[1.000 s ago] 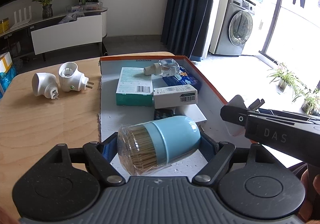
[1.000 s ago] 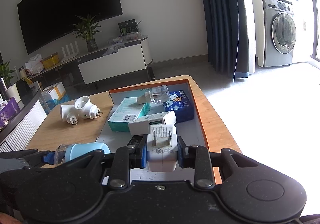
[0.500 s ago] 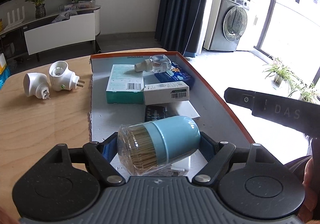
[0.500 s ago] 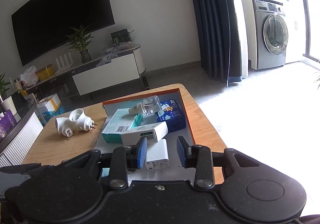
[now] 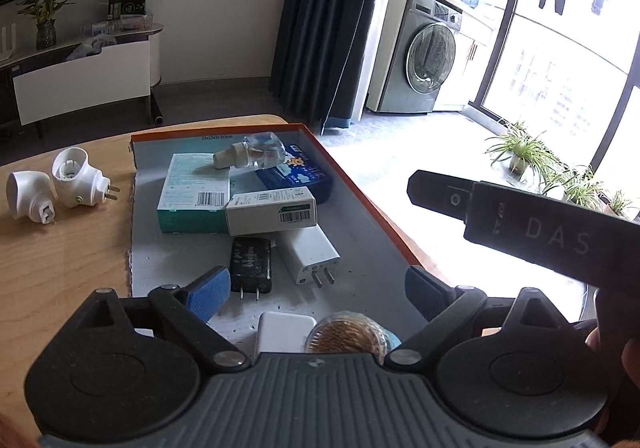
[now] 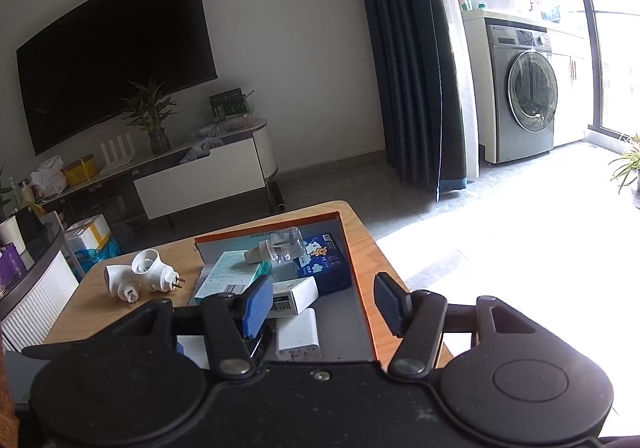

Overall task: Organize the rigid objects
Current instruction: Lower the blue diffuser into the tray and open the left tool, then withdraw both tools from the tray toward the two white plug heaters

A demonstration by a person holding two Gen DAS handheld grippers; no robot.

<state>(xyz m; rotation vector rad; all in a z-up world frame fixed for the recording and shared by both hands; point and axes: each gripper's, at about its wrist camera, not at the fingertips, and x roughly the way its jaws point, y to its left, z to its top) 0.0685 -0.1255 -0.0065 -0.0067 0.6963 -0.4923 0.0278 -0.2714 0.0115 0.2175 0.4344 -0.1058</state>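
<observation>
a living room with a dark tv on the wall, a dark curtain and a washing machine surrounds a wooden table. on the table lies a shallow box with orange walls and a grey floor. its right wall runs close along the table's right edge, and its left wall leaves a wide strip of bare wood where two white plug adapters lie touching each other.

the far half of the box is crowded: a teal-sided carton, a white carton leaning on it, a blue packet and a clear bottle lying across the top. nearer sit a black charger and a white charger, prongs toward the camera, side by side. the grey floor along the right wall is open.

the left gripper hangs low over the box's near end, its blue-padded jaws spread wide and gripping nothing. just under its body lie a toothpick jar, only its brown end showing, and a white block beside it.

the right gripper hovers above the near right part of the box, jaws wide apart and bare, the white charger below between them. in the left view it reaches in from the right.
</observation>
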